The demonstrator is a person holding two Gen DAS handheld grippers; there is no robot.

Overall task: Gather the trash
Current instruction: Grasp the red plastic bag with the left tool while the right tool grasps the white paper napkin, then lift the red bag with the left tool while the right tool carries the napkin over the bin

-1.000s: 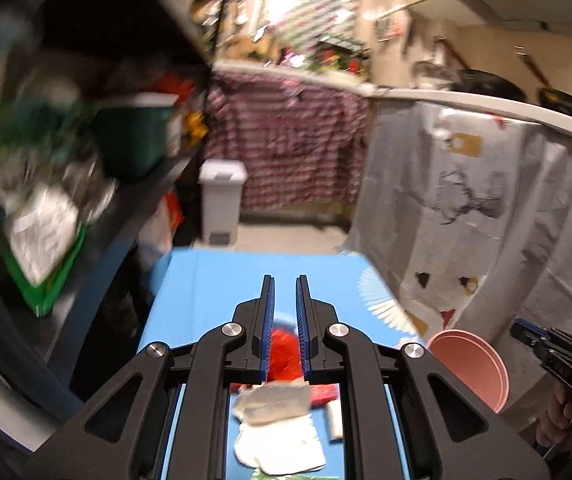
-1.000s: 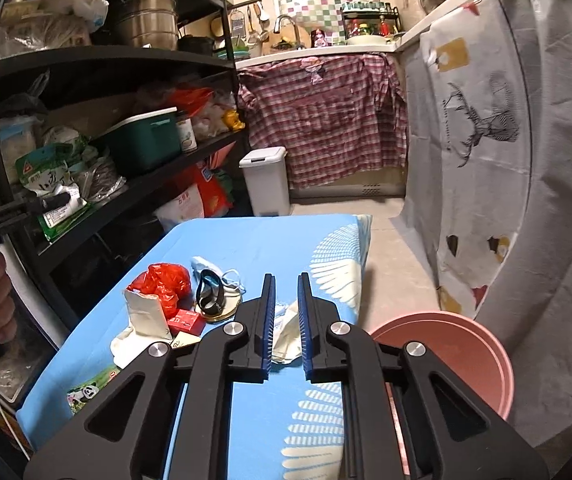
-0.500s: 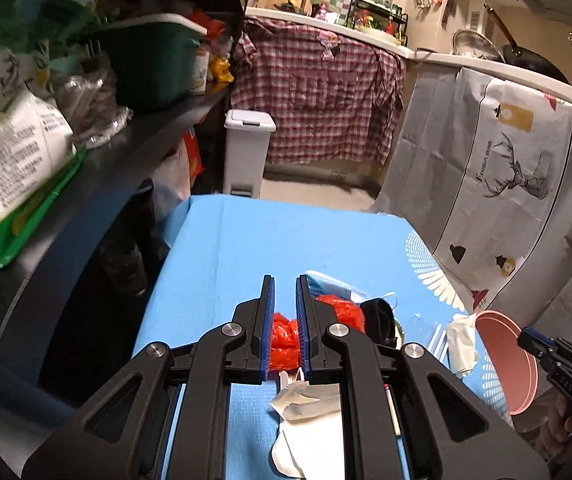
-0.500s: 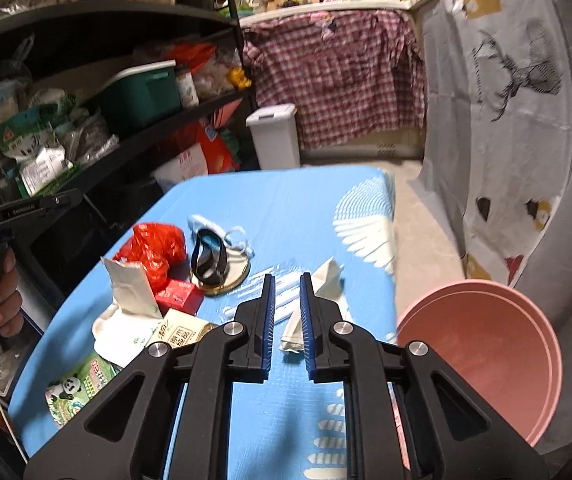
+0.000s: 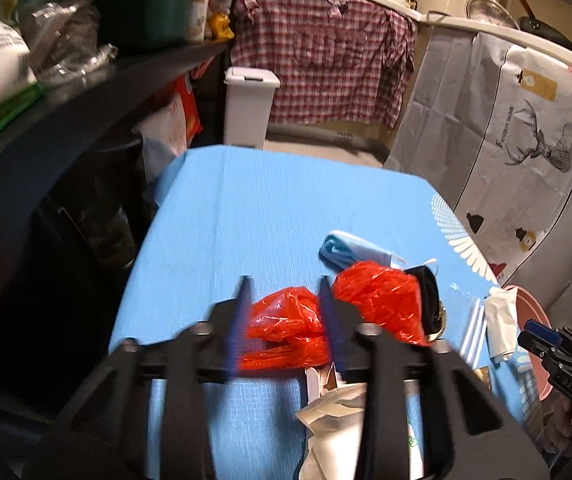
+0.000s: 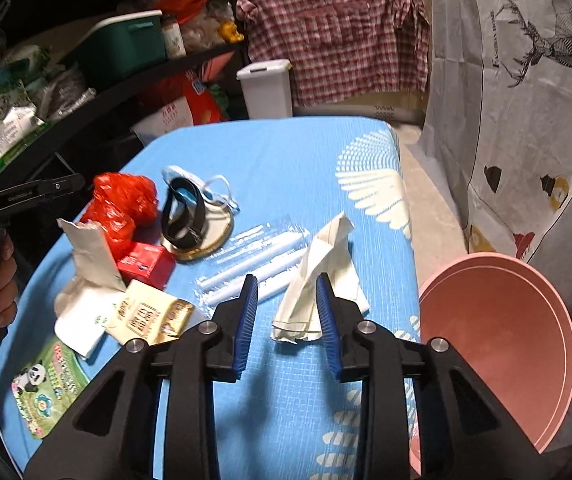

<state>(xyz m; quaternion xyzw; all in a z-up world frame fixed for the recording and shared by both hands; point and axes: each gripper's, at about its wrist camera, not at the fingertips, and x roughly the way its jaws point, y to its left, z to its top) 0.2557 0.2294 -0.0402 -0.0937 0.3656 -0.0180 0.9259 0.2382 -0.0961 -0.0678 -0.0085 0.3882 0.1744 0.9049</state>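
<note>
While both sets of jaws have just been opening and clamp nothing, the right gripper (image 6: 286, 292) straddles the crumpled tissue (image 6: 317, 276), its long axis running away between the fingers, and the left gripper (image 5: 284, 294) frames the red bag (image 5: 286, 326) on the blue table (image 5: 270, 208).

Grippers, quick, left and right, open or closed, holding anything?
Left gripper: just opened, holding nothing, red plastic bag ahead.
Right gripper: just opened, holding nothing, crumpled tissue ahead.
</note>
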